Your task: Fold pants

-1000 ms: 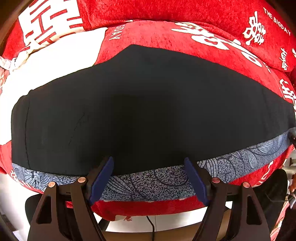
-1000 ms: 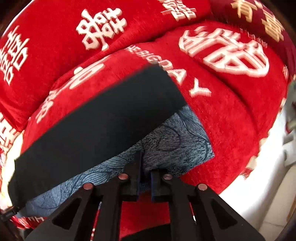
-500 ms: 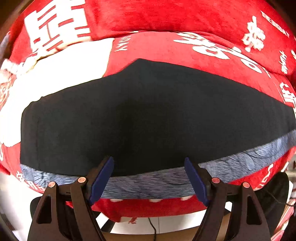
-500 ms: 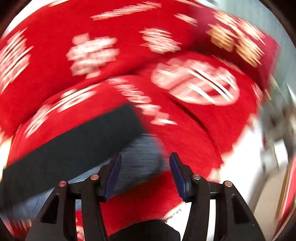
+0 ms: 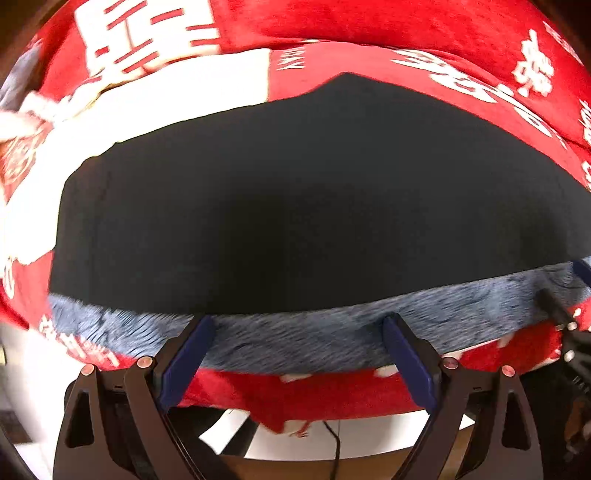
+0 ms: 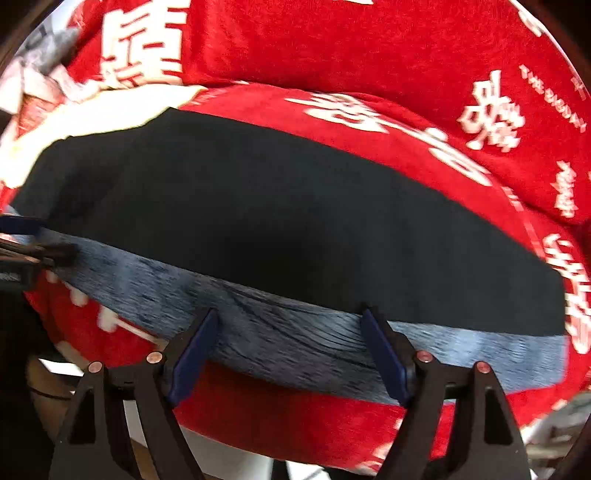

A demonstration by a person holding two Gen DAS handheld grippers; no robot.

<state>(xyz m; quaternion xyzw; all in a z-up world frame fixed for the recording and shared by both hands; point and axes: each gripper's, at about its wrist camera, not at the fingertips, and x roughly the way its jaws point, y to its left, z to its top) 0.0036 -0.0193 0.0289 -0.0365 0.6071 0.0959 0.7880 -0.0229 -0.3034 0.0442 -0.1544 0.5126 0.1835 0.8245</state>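
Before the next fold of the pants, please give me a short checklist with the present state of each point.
1. Left hand-held gripper open, nothing pinched: ok; jaws have just been opening.
2. Right hand-held gripper open, nothing pinched: ok; jaws have just been opening.
3. Pants lying flat on the red cover: ok.
4. Patterned blue layer sticks out along the near edge: edges not aligned, not ok.
5. Fabric wrinkle-free: cannot tell, too dark.

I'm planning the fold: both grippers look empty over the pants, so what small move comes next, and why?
Probably lower both onto the near blue-grey edge and pinch it. The left gripper and right gripper, jaws just opened, hold nothing, and the pants lie flat.
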